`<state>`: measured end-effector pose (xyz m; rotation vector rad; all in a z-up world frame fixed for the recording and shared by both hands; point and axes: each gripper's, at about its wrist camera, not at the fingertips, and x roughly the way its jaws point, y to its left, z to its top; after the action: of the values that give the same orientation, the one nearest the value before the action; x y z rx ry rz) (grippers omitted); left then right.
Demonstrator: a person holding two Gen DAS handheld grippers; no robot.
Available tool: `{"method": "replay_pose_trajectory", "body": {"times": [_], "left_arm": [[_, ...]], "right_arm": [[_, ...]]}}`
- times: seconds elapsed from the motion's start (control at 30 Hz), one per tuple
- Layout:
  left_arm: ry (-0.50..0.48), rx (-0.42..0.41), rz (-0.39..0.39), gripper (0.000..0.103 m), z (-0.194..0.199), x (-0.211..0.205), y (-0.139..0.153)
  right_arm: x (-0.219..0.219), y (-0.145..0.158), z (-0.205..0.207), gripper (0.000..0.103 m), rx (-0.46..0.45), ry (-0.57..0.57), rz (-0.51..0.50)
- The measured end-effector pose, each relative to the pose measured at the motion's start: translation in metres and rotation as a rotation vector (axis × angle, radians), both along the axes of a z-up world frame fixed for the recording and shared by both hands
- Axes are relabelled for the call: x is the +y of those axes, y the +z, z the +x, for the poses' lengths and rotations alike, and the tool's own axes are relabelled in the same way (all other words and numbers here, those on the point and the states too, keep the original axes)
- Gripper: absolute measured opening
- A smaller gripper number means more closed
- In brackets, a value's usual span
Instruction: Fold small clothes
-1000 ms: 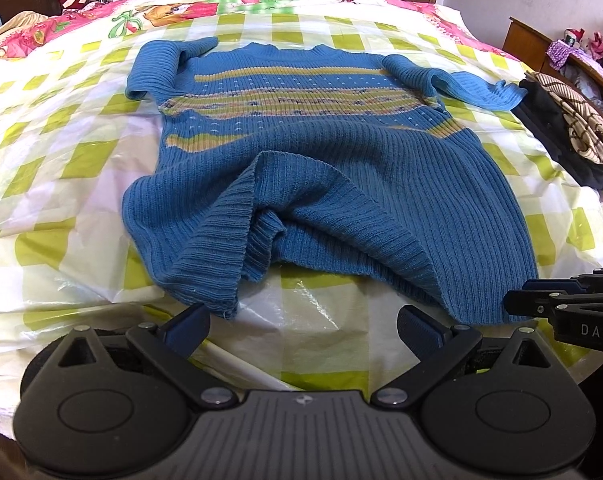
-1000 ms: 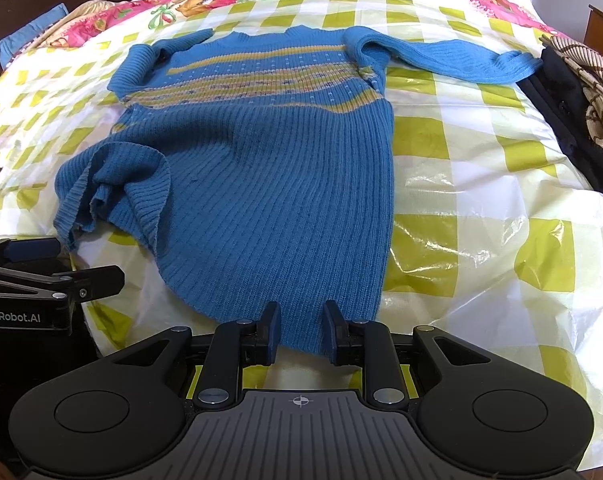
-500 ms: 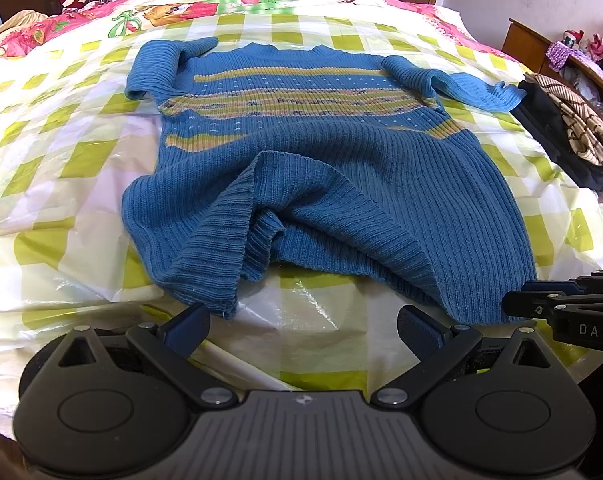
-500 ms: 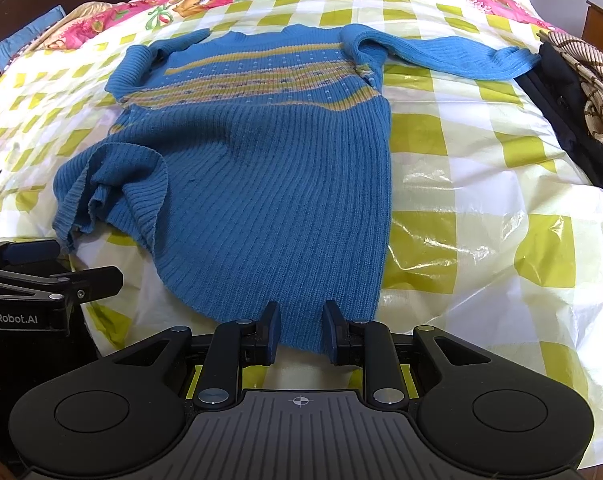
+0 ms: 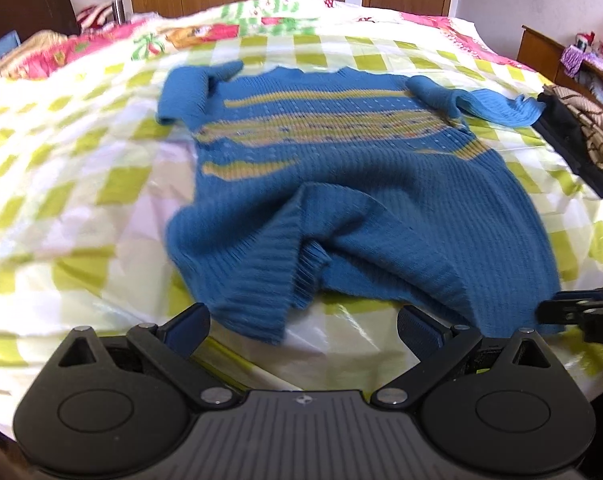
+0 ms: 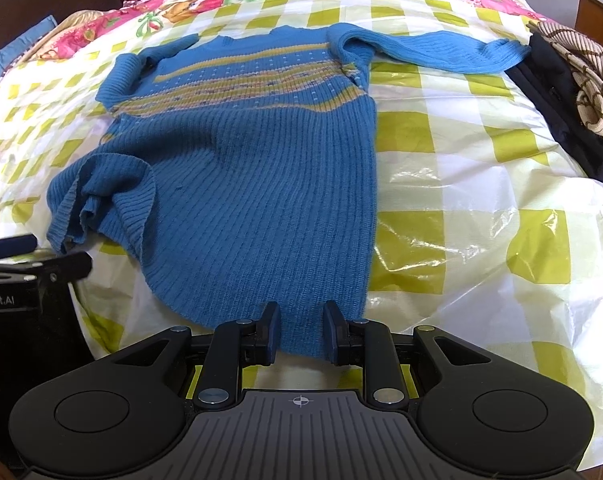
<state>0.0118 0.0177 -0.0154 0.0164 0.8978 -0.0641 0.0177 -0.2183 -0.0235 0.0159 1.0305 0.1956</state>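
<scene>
A blue knit sweater (image 5: pixel 381 184) with yellow stripes lies face up on the bed, its sleeves out to the sides. Its lower left hem (image 5: pixel 261 280) is bunched and folded over. My left gripper (image 5: pixel 301 320) stands wide open just short of that bunched hem, with the hem's tip lying in the gap and no pad touching it. My right gripper (image 6: pixel 301 332) has its jaws narrowed over the lower right hem (image 6: pixel 301 344); the knit lies flat between them, unpinched. Each gripper shows at the edge of the other's view: left gripper (image 6: pixel 21 256), right gripper (image 5: pixel 573 312).
A white plastic sheet (image 6: pixel 461 200) with yellow-green checks covers the bed. Dark and brown-patterned clothes (image 6: pixel 573 92) are piled at the right edge. Pink floral bedding (image 5: pixel 61 52) and a dark headboard lie far left; wooden doors stand behind.
The left wrist view has tipped up a little and is now blurred, and the bunched hem sits closer between the left fingers. The right gripper and the sweater look unchanged.
</scene>
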Motion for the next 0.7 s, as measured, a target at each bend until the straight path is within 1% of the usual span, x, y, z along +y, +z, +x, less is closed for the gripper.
{"method": "replay_pose_trajectory", "body": {"times": [0.1,0.2,0.37,0.4,0.43,0.47,0.5,0.57,0.63,0.7], "left_arm": [[-0.003,-0.006,0.031,0.103,0.005,0.003,0.0],[0.001,-0.006,0.043,0.103,0.012,0.006,-0.002],[-0.019,0.0,0.059,0.103,0.022,0.007,-0.006],[-0.029,0.008,0.054,0.103,0.023,0.008,-0.007],[-0.037,0.018,0.049,0.103,0.024,0.008,-0.008],[-0.041,0.028,0.049,0.092,0.024,0.008,-0.009],[-0.042,0.039,0.058,0.078,0.025,0.007,-0.01],[-0.041,0.069,0.069,0.065,0.028,0.008,-0.014],[-0.033,0.077,0.058,0.064,0.029,0.011,-0.016],[-0.025,0.078,0.053,0.062,0.028,0.014,-0.015]], "right_arm": [[-0.007,0.003,0.001,0.023,-0.003,-0.017,0.003],[-0.013,0.004,0.005,0.023,-0.003,-0.036,0.004],[-0.023,0.0,0.01,0.024,0.027,-0.059,0.031],[-0.024,-0.001,0.011,0.024,0.036,-0.057,0.043],[-0.025,-0.003,0.012,0.029,0.041,-0.054,0.054],[-0.025,-0.004,0.013,0.031,0.045,-0.051,0.062],[-0.024,-0.005,0.014,0.033,0.051,-0.043,0.069],[-0.022,-0.008,0.017,0.034,0.062,-0.035,0.078],[-0.02,-0.011,0.02,0.036,0.069,-0.027,0.082],[-0.02,-0.012,0.023,0.036,0.074,-0.022,0.091]]}}
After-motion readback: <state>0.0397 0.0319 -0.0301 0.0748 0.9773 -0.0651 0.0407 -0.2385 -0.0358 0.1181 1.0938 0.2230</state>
